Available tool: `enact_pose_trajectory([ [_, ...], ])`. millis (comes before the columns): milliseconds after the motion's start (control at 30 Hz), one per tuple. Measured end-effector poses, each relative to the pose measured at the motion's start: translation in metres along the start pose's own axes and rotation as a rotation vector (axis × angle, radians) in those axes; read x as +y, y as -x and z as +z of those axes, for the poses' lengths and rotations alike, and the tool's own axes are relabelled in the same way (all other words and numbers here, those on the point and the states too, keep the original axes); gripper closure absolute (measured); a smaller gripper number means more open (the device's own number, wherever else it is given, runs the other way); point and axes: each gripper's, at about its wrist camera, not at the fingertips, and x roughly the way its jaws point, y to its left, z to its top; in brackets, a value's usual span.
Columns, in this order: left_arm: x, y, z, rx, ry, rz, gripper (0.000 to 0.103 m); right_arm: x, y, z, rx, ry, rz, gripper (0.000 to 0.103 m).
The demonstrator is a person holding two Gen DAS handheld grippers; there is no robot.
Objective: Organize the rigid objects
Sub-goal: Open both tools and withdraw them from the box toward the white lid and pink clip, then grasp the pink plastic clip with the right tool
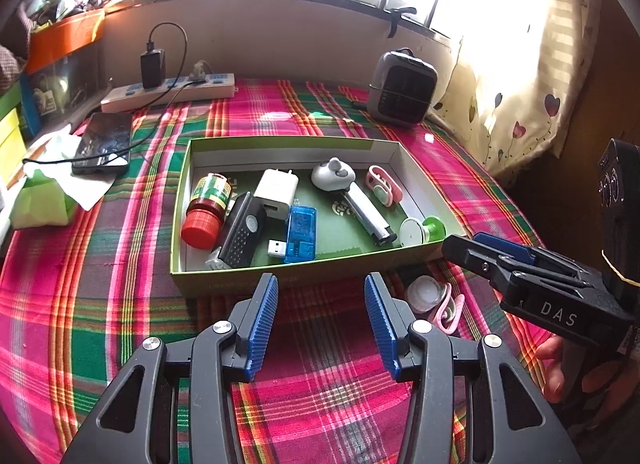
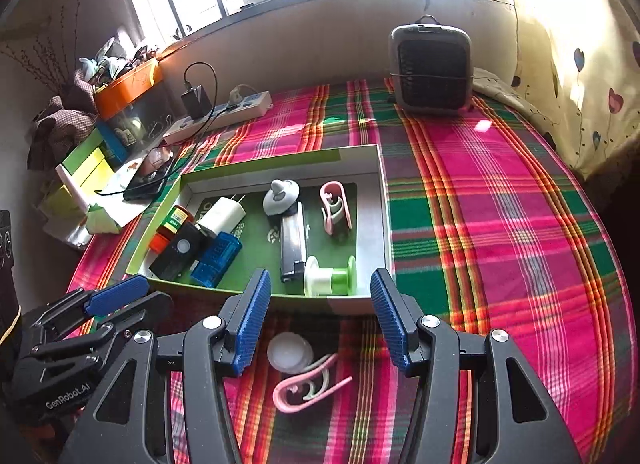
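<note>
Pink-and-white clip (image 2: 306, 372) lying on plaid worktop (image 2: 500, 224), below and between right gripper (image 2: 318, 314) jaws, touching neither. Green box (image 2: 256, 162) sitting just beyond both jaw pairs, holding spool (image 2: 330, 276), red-capped bottle (image 1: 206, 210), charger (image 1: 276, 192). Left gripper (image 1: 322, 318) jaws spread, pinching nothing; right jaws likewise spread.

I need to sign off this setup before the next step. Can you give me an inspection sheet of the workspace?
Surface: plaid cloth, flat.
Job's things: open box holds a red-capped bottle, white charger, blue tester, spool; pink clip lies outside on the cloth.
Clutter: phone, tissues.
Grippers: left gripper open, empty; right gripper open above the clip.
Cables: black lead from the power strip.
Surroundings: window, small heater, curtain.
</note>
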Motion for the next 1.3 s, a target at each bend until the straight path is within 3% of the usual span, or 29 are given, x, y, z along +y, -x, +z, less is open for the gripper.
enact_pose_trajectory([
  [433, 0.003, 0.011, -0.022, 0.02, 0.006, -0.022, 0.058, 0.007, 0.004, -0.043, 0.037, -0.044, -0.057, 0.049],
  [667, 0.007, 0.012, -0.027, 0.03, 0.015, -0.019, 0.058, 0.01, -0.007, -0.049, 0.063, -0.058, -0.086, 0.044],
  [1300, -0.008, 0.0, -0.027, 0.067, -0.016, -0.035, 0.058, -0.008, -0.001, -0.056, 0.042, -0.045, -0.22, 0.043],
])
